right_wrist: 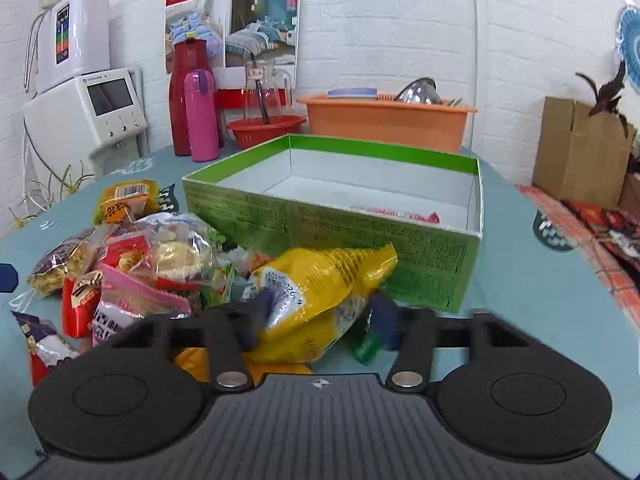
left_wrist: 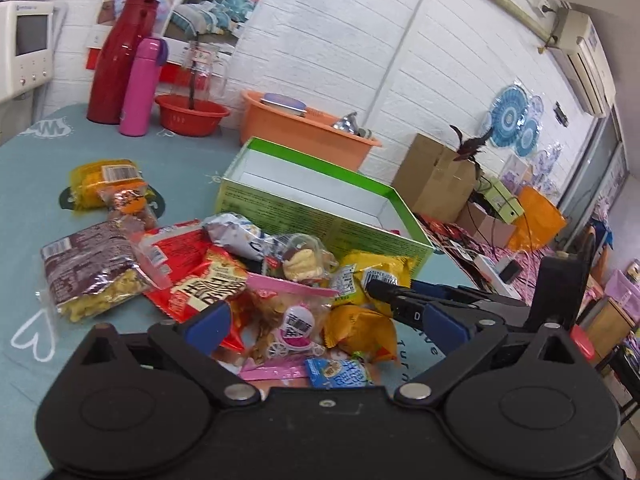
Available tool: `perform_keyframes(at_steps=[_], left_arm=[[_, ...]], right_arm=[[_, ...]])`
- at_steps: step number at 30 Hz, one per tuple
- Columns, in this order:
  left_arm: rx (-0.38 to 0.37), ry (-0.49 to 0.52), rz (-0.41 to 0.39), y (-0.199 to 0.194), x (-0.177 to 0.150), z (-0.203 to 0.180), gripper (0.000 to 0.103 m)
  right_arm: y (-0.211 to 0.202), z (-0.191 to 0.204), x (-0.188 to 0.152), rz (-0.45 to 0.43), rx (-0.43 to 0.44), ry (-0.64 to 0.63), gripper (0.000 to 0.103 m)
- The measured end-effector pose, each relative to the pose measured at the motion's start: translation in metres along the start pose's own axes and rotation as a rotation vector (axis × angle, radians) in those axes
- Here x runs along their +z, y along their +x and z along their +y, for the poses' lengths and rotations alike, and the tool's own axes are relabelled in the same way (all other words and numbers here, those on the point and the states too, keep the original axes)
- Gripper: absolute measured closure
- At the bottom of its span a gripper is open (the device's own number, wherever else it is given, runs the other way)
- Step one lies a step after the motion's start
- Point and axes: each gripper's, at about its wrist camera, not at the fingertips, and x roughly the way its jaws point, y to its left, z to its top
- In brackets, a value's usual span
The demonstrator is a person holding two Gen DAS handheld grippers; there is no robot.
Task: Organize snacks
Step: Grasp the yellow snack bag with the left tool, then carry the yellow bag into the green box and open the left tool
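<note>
A green cardboard box (right_wrist: 392,256), open on top, stands on the teal table with one pink snack pack (right_wrist: 400,213) inside; it also shows in the left wrist view (left_wrist: 320,216). A pile of snack packs (left_wrist: 224,276) lies in front of it. My right gripper (right_wrist: 320,312) is shut on a yellow snack bag (right_wrist: 320,284), just in front of the box; it shows in the left wrist view (left_wrist: 384,292) with that bag (left_wrist: 380,276). My left gripper (left_wrist: 324,324) is open, low over a pink-edged clear snack bag (left_wrist: 280,312) in the pile.
A red bottle (right_wrist: 187,96), a pink flask (right_wrist: 202,114), a red basin (right_wrist: 266,130) and an orange basin (right_wrist: 388,122) stand behind the box by the white brick wall. A white appliance (right_wrist: 96,116) is at the left. A cardboard carton (right_wrist: 580,148) stands to the right.
</note>
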Motion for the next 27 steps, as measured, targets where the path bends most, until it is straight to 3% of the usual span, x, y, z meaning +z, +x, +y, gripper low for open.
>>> perform_keyframes(at_steps=[1,3,11,16,19,23,27], left_arm=[[-0.017,0.004,0.010,0.003,0.000,-0.002,0.000],[-0.065,0.008,0.044,0.016,0.002,-0.006,0.000],[-0.205,-0.011,0.176,0.098,0.014,-0.034,0.000],[-0.185,0.005,0.221,0.145,0.026,-0.048,0.000],[-0.168,-0.007,0.263,0.167,0.027,-0.047,0.000],[-0.179,-0.049,0.287,0.178,0.024,-0.039,0.000],[-0.192,-0.063,0.298,0.181,0.024,-0.035,0.000]], right_arm=[[-0.004,-0.006,-0.002,0.000,0.019,0.018,0.058],[-0.015,-0.019,-0.008,0.005,0.046,0.060,0.066],[-0.045,-0.055,-0.035,0.021,0.008,0.118,0.070],[-0.049,-0.068,-0.042,0.029,-0.007,0.148,0.069],[-0.053,-0.068,-0.040,0.001,0.006,0.143,0.055],[-0.055,-0.067,-0.034,-0.034,0.033,0.103,0.007],[-0.046,-0.064,-0.027,-0.040,0.018,0.057,0.007]])
